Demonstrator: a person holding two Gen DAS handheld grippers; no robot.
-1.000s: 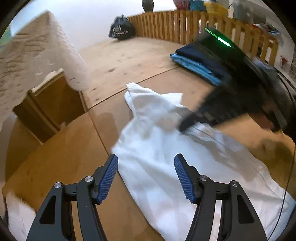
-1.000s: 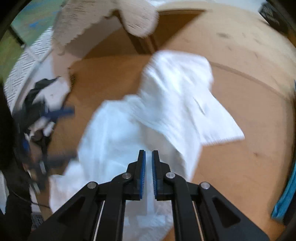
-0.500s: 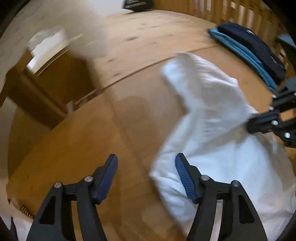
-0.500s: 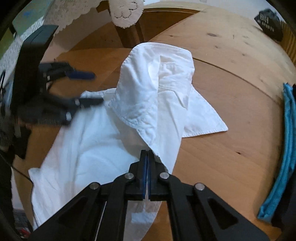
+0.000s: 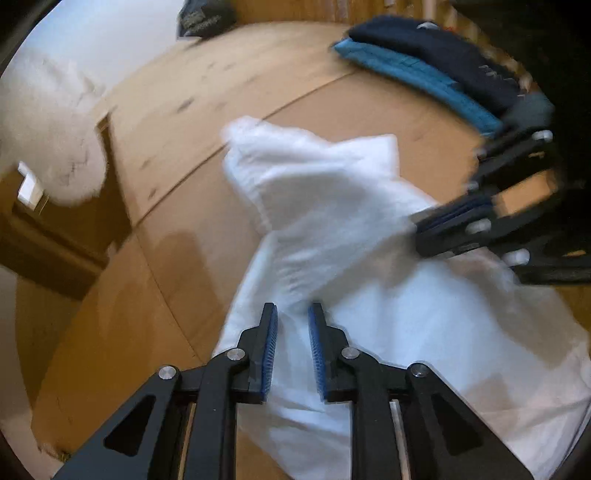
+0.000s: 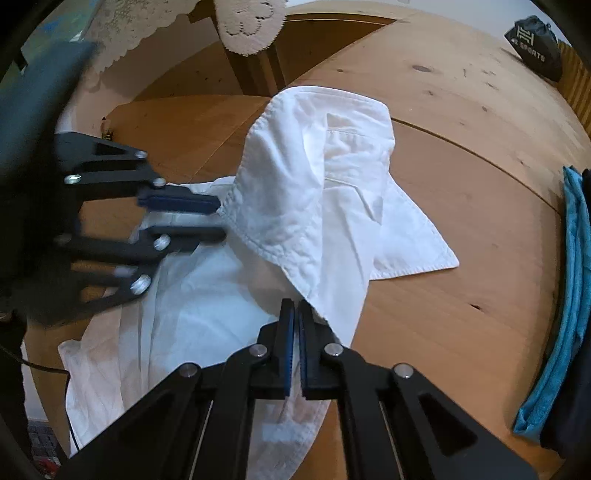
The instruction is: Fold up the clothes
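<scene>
Cloth fills the near ground: my right hand-held gripper (image 6: 296,314) is pinched tight on a hem of the white shirt (image 6: 310,206), which lies rumpled on the wooden counter (image 6: 480,229). At 9 o'clock my left hand-held gripper (image 6: 218,218) has its jaws narrowed around another fold, though I cannot tell whether they grip it. Farther off, at 3 o'clock, folded blue and navy clothes (image 6: 576,295) lie stacked, and a lace cloth (image 6: 247,26) hangs at 12.
</scene>
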